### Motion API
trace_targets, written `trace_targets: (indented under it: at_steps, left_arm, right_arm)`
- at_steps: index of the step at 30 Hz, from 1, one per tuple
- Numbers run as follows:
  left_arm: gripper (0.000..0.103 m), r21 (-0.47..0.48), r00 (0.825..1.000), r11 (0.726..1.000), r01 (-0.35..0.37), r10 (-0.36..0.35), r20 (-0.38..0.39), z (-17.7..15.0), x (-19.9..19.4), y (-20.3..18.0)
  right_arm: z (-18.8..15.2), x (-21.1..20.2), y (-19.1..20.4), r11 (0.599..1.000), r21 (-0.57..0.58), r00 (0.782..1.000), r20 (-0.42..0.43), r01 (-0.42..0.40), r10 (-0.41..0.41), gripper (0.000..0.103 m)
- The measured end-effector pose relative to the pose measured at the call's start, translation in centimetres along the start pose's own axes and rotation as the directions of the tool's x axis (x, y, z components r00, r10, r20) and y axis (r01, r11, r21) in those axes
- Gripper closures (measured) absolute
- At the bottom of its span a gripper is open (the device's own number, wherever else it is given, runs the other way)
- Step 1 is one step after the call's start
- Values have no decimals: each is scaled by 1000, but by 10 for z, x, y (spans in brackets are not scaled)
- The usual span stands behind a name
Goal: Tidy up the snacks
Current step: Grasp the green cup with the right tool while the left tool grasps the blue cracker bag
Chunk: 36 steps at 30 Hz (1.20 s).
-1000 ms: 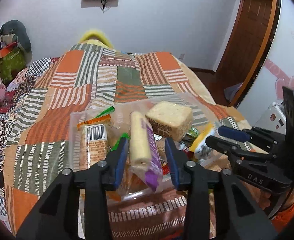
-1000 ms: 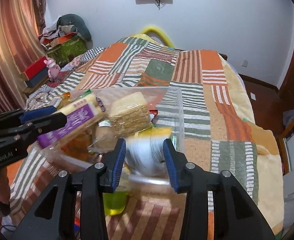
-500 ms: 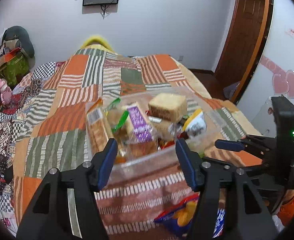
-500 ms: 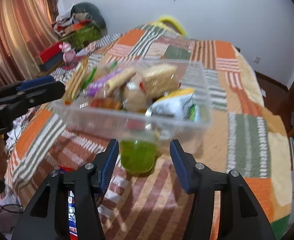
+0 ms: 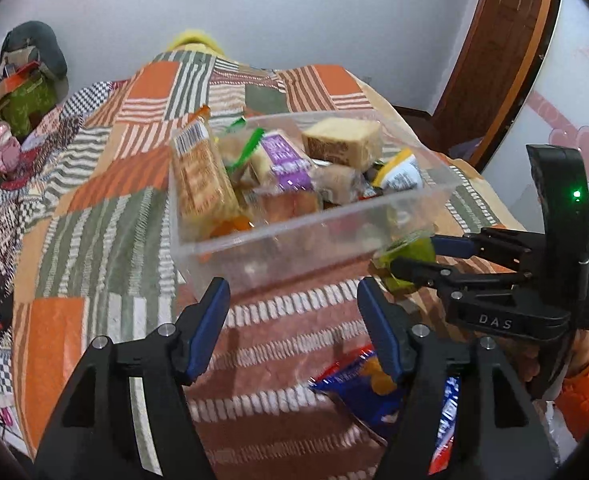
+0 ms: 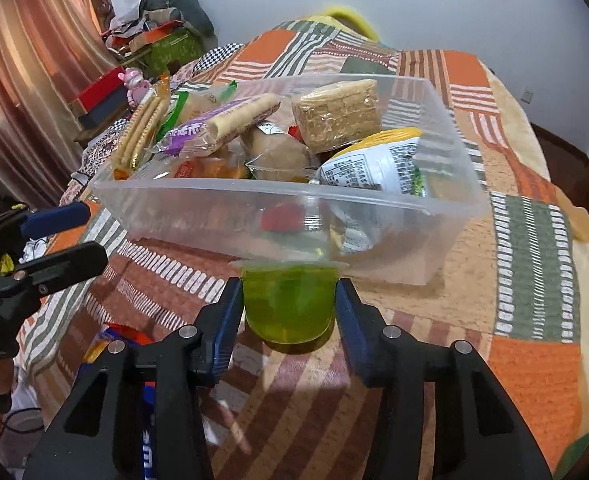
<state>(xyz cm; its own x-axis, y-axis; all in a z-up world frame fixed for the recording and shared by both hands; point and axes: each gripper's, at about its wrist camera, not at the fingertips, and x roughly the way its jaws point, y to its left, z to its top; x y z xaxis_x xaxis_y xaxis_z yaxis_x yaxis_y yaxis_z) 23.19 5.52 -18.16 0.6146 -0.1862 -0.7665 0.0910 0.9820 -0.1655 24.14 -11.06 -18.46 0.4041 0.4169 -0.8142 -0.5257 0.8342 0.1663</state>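
A clear plastic tub (image 5: 306, 240) (image 6: 446, 120) full of snack packs sits on the patchwork bedspread: a cracker sleeve (image 5: 202, 176), a purple-wrapped biscuit roll (image 6: 218, 124), a wafer block (image 6: 338, 112) and a yellow-white bag (image 6: 378, 164). My right gripper (image 6: 290, 304) has its pads on both sides of a green jelly cup (image 6: 288, 304) just in front of the tub; it also shows in the left wrist view (image 5: 410, 254). My left gripper (image 5: 292, 320) is open and empty, short of the tub's near wall. A blue snack bag (image 5: 358, 384) lies below it.
The striped patchwork bedspread (image 5: 106, 216) covers the whole bed. A pink toy (image 5: 4, 148) and piled boxes stand at the far left. A wooden door (image 5: 502, 48) is at the far right. The bed edge drops off on the right (image 6: 586, 240).
Both grippers have pulled back from inside the tub to the bedspread in front of it. The right gripper has closed in around the green jelly cup. The left gripper has opened wider.
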Motion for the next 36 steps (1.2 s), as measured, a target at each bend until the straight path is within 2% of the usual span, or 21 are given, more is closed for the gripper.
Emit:
trace_targets:
  at_steps: [5,8,10,13,15,19,26,29,36]
  left_arm:
    - [33,13,1000,1000,16,-16,-15,-10,-8,-19]
    - [27,28,1000,999,19,-18,-23,-15,-11,-34]
    - [18,30,999,999,17,-16,-32,-20,-10,-45]
    - [15,32,998,999,11,-9,-61,-29,-2,-57]
    - [14,40,996,999,3,0,-86,-36,4,-62]
    - [6,16,996,1000,5,-4,-89,-48,5,-61]
    - [5,-42,993,999,20,-25,-115,-53,7,-51]
    - [5,-4,993,1000,-9,8,-122,-48,16,-58]
    - [5,88,992,996,-7,18,-127,-37,39,-73]
  right_arm:
    - [-12,-22,-2,1000,9,999,36,6,-6,59]
    - [-19,-40,-4,1000,6,998,66,23,-23,59]
    - [-25,-53,-5,999,5,996,86,32,-32,59]
    - [-33,-65,-4,999,8,994,106,37,-37,59]
    - [-39,-72,-6,999,12,993,115,37,-38,59]
    - [-46,-78,-9,999,24,992,123,35,-38,59]
    - [-56,-86,-13,999,40,991,132,23,-28,59]
    - [-57,-86,-11,999,45,991,133,21,-26,59]
    - [-59,-86,-14,999,49,991,128,20,-26,59]
